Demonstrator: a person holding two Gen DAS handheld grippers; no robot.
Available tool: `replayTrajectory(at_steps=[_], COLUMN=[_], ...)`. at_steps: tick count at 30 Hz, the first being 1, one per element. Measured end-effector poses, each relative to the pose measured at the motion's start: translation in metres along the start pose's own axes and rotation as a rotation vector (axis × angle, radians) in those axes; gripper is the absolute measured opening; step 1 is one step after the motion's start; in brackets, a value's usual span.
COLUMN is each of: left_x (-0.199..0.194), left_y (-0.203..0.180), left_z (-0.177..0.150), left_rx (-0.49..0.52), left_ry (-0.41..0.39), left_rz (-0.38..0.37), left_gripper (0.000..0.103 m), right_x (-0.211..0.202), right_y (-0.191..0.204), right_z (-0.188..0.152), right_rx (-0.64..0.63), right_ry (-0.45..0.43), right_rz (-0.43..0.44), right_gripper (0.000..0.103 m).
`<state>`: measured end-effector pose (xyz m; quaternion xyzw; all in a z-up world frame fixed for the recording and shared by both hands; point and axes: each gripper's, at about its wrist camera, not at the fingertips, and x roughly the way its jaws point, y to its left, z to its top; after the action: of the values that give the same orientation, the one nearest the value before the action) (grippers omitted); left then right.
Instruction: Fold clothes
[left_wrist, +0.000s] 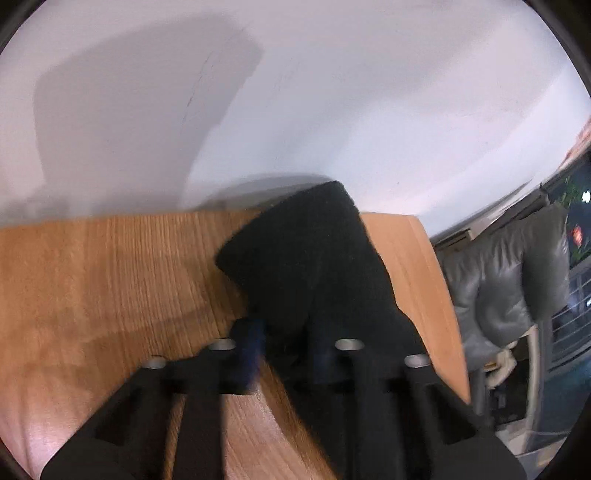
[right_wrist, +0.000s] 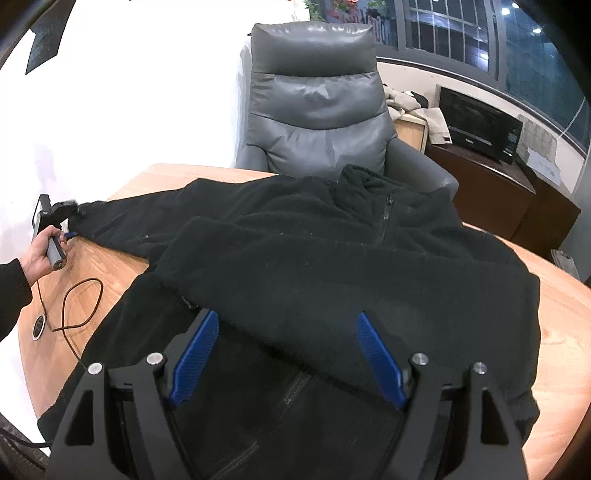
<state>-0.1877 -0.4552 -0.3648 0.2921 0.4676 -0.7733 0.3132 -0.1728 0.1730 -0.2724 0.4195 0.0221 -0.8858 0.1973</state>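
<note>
Spreading wide over the round wooden bench (right_wrist: 561, 314), the black fleece jacket (right_wrist: 332, 266) lies front up, collar and short zipper toward the far edge by the grey leather armchair (right_wrist: 314, 107). One sleeve is folded across its chest; the other stretches out to the far left. There the left claw (left_wrist: 284, 354) has its jaws closed on the sleeve cuff (left_wrist: 295, 251), cloth bunched between the blue pads, just over the bench. The right claw (right_wrist: 286, 354) hovers over the near middle of the jacket, jaws wide apart, gripping nothing. A dark cable (right_wrist: 81, 306) loops on the bench at left.
</note>
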Motion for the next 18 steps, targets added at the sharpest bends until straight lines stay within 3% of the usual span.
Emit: replayTrajectory(at_steps=[7,11,14,18], left_x=[-0.027,-0.084,-0.123,-0.171], left_y=[-0.029,-0.098,-0.161,-0.238], left_z=[-0.019,-0.049,-0.097,-0.210], left_rx=[0.045,0.151,0.265,0.418], left_ry=[-0.010,-0.033,-0.013,0.093], left_rz=[-0.152,-0.337,-0.476,-0.637], left_gripper=[0.008,0.008,0.007,0.007], right_x=[-0.002,-0.015,-0.038,-0.085], right_y=[0.006,0.004,-0.008,-0.028], right_z=[-0.015,-0.021,-0.022,-0.019], right_rx=[0.031,0.035,0.067,0.112], right_ry=[-0.005,-0.036,-0.087,-0.205], right_rz=[0.022,0.045,0.063,0.076], right_gripper=[0.081,0.081,0.081,0.081])
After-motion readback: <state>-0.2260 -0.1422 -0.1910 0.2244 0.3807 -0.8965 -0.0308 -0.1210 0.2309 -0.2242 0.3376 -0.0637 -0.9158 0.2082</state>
